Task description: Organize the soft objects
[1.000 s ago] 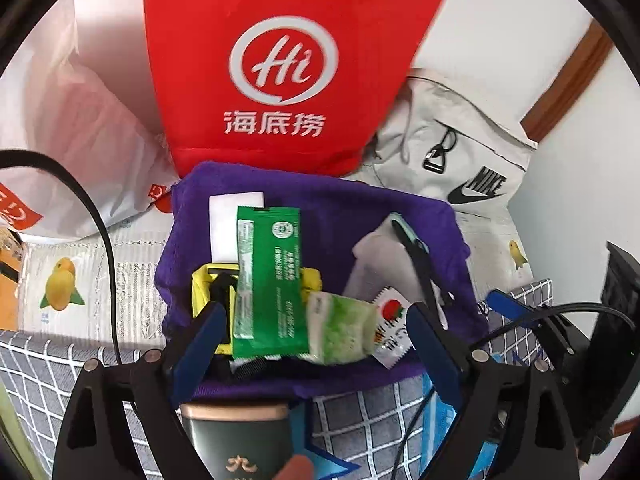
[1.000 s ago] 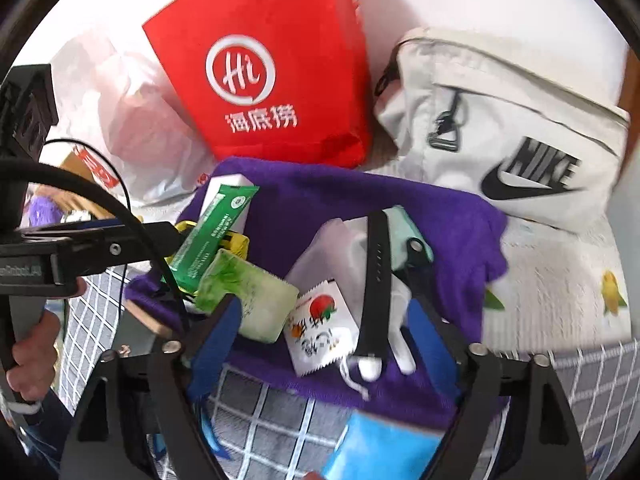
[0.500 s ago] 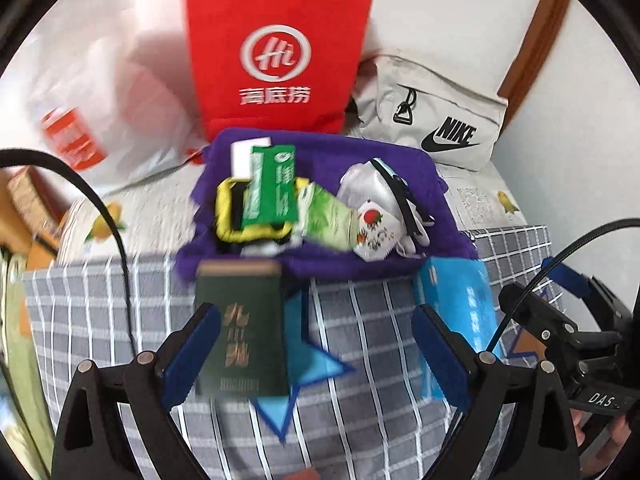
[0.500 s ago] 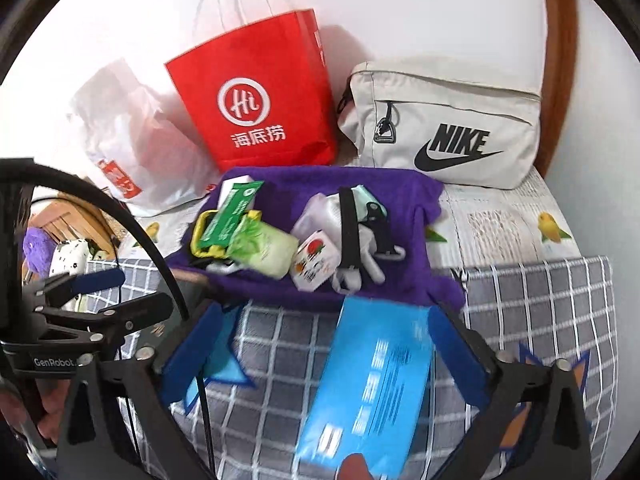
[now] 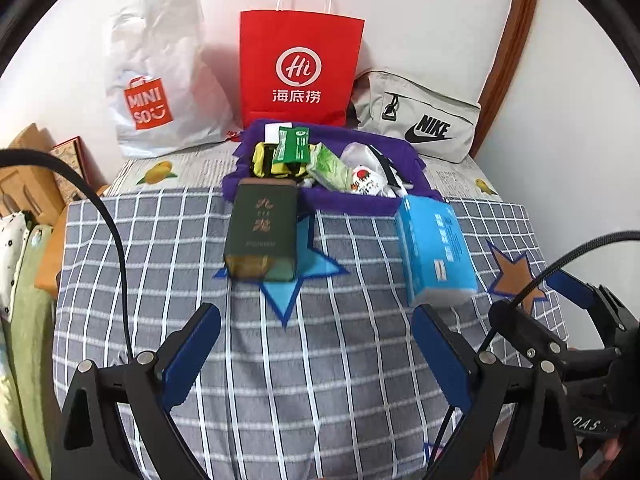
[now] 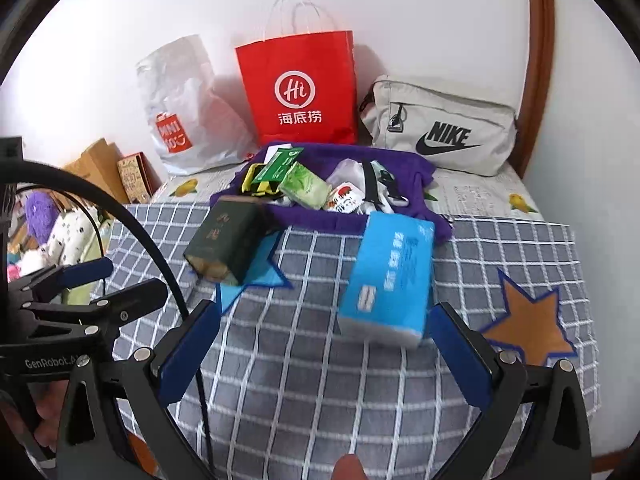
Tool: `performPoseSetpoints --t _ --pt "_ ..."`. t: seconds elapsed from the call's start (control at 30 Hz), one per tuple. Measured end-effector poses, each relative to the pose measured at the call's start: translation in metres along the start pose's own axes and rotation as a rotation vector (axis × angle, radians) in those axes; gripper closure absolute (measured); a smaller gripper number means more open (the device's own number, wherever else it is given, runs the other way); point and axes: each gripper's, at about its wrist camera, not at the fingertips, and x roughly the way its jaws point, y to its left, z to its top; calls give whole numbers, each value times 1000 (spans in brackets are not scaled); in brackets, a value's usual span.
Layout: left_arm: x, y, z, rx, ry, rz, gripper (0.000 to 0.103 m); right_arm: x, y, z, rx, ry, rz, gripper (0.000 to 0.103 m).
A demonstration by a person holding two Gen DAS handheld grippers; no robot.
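A purple cloth [image 5: 360, 200] [image 6: 320, 218] lies on the bed with several small items on it: a green sachet [image 5: 294, 146] [image 6: 276, 164], a pale green pack [image 5: 330, 166] [image 6: 306, 186], a yellow item and a white pouch. A dark green box [image 5: 260, 236] [image 6: 224, 242] and a blue tissue pack [image 5: 434, 248] [image 6: 390, 276] lie on the checked blanket in front of it. My left gripper [image 5: 316, 354] is open and empty, well short of the box. My right gripper [image 6: 324, 354] is open and empty, just short of the tissue pack.
A red paper bag [image 5: 298, 68] [image 6: 306, 92], a white Miniso plastic bag [image 5: 160, 80] [image 6: 188, 108] and a beige Nike pouch [image 5: 420, 120] [image 6: 440, 132] stand against the wall behind the cloth. Boxes and plush toys [image 6: 52, 228] lie off the bed's left side.
Both grippers have pulled back from the purple cloth toward the near edge of the bed. The green box and blue tissue pack now lie in full view in front of them.
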Motion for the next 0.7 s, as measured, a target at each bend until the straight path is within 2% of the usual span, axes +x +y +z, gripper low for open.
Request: performPoseSetpoints --t 0.13,0.27,0.4,0.53,0.7 --pt "-19 1 -21 -21 -22 -11 6 -22 8 -23 3 -8 -5 0" --pt "-37 -3 -35 2 -55 19 6 -37 12 -38 -6 -26 -13 0" --pt "-47 -2 -43 -4 -74 27 6 -45 14 -45 5 -33 -1 0" --pt "-54 -6 -46 7 -93 62 6 -52 17 -50 3 -43 -33 0" --pt "-59 -7 -49 -2 -97 54 6 -60 18 -54 12 -62 -51 0"
